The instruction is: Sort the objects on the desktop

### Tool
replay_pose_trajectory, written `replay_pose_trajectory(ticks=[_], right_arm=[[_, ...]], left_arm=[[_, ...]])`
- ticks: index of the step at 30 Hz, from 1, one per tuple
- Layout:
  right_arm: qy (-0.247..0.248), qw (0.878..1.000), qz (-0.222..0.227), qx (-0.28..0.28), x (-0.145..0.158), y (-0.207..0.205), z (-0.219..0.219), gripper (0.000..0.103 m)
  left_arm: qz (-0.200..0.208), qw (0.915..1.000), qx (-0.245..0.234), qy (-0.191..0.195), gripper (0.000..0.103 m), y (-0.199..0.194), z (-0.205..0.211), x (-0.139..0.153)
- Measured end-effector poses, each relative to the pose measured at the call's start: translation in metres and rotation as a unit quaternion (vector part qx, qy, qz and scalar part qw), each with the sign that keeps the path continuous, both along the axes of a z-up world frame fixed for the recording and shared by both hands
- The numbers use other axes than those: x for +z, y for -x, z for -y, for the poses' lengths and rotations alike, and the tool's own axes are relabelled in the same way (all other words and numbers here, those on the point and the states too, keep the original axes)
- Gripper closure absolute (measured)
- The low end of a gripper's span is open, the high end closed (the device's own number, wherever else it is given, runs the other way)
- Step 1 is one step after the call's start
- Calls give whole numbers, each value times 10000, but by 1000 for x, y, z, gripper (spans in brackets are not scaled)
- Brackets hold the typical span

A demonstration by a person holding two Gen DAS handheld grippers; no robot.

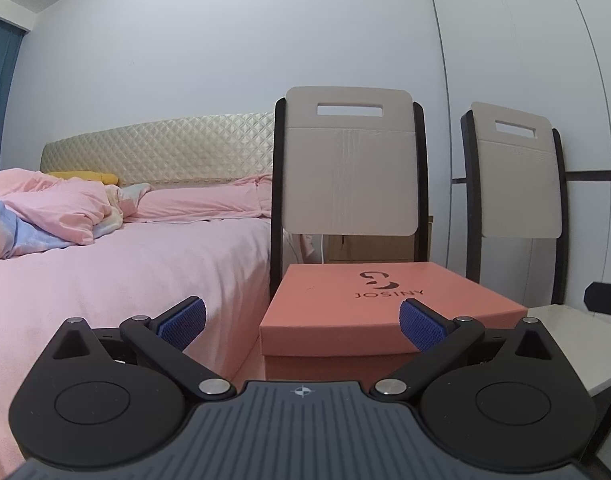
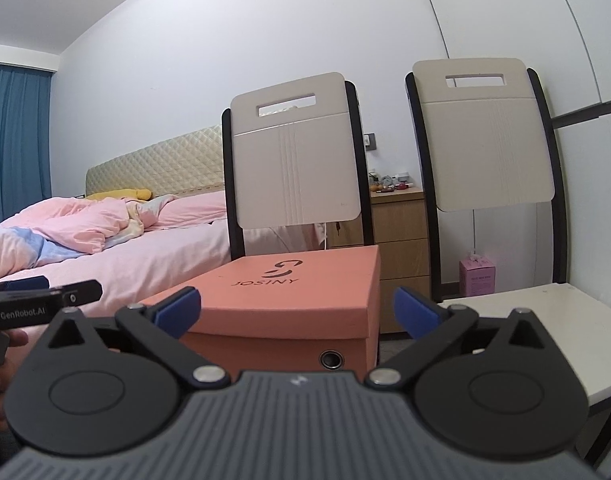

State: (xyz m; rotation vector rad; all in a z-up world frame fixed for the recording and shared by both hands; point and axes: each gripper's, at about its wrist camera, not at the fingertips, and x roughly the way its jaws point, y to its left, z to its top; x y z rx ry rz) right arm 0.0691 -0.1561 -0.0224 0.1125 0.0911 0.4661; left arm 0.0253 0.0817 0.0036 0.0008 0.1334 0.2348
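We see one salmon shoebox (image 2: 289,300) on nearer chair (image 2: 295,160) seat, lid on. Two chairs total; second chair (image 2: 485,136) right of box. One bed (image 2: 125,256) left of box. One nightstand (image 2: 401,240) behind box. Left gripper (image 1: 303,322) spread, empty. Right gripper (image 2: 297,312) spread, empty, short of box.
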Motion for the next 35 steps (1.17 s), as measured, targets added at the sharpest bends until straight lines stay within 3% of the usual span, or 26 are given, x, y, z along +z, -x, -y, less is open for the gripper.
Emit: replay_pose_trajectory(ticks=[35], right_arm=[[187, 9996, -222, -17, -4, -4, -10, 0]], left_arm=[[-120, 9999, 41, -95, 0, -3, -1, -6]])
